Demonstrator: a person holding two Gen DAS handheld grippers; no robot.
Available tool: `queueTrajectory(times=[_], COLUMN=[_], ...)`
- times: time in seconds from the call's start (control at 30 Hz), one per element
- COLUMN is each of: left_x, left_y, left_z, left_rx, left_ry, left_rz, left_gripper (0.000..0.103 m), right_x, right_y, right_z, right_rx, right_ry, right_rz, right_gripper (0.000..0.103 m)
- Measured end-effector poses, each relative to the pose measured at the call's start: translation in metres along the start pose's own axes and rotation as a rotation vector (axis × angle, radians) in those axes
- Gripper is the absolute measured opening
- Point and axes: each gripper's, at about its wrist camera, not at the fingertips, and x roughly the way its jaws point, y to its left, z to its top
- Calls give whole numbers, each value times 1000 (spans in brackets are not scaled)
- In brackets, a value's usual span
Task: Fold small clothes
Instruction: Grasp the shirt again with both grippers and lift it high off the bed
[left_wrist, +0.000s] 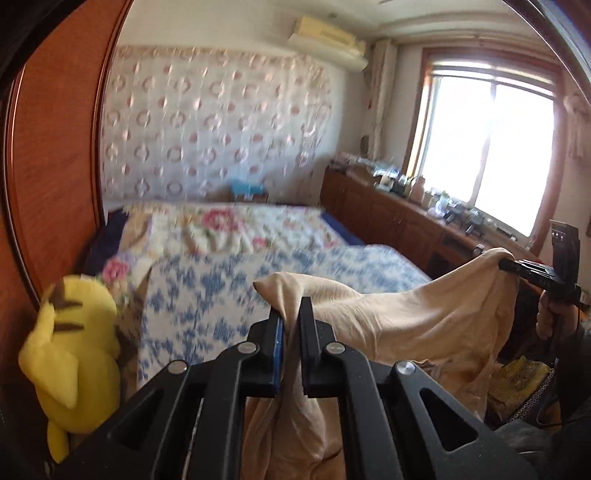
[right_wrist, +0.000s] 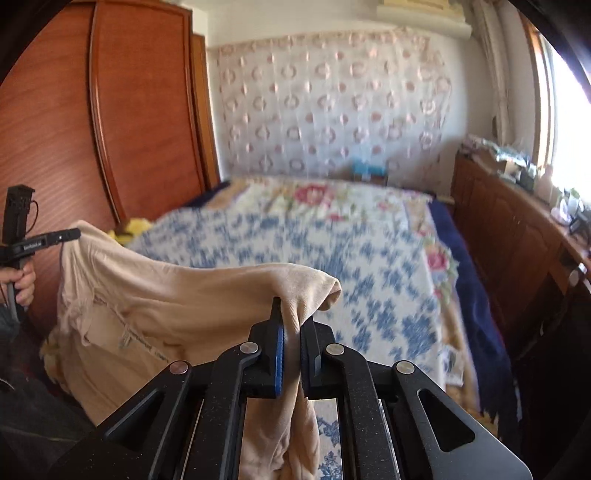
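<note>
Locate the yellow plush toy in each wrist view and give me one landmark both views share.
Left wrist view: the yellow plush toy fills the lower left, against the wooden wardrobe.
Right wrist view: only a yellow sliver shows left of centre, behind the beige garment.
Shared landmark: the blue floral bedspread.

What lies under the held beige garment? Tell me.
Under the garment, the bed with its blue floral cover shows past the cloth's edge; whatever lies directly beneath the hanging cloth is hidden.

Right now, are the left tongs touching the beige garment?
Touching. The left wrist view shows the left tongs shut on a bunched corner of the beige garment.
</note>
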Motion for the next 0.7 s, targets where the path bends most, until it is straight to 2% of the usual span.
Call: queueTrajectory(times=[0.2,0.4,0.57,0.7], left_x=[-66,-107,-129,-115], left_y=[-26,-25,-18,-4], left_z=[52,98,124,145], left_rx=[57,76,78,79], left_ry=[-195,-323,-409,-424], left_rz=[6,16,30,84], left_gripper=[3,3,3,3], right_x=[-65,-118,-155,-165], right_y=[17,25,34,43], right_z=[51,100,136,157], right_rx=[-74,-130,-180,-234], right_ry=[-158,-288,-383,-415], right_rz=[1,-8,-24,-70], right_gripper=[4,4,4,3])
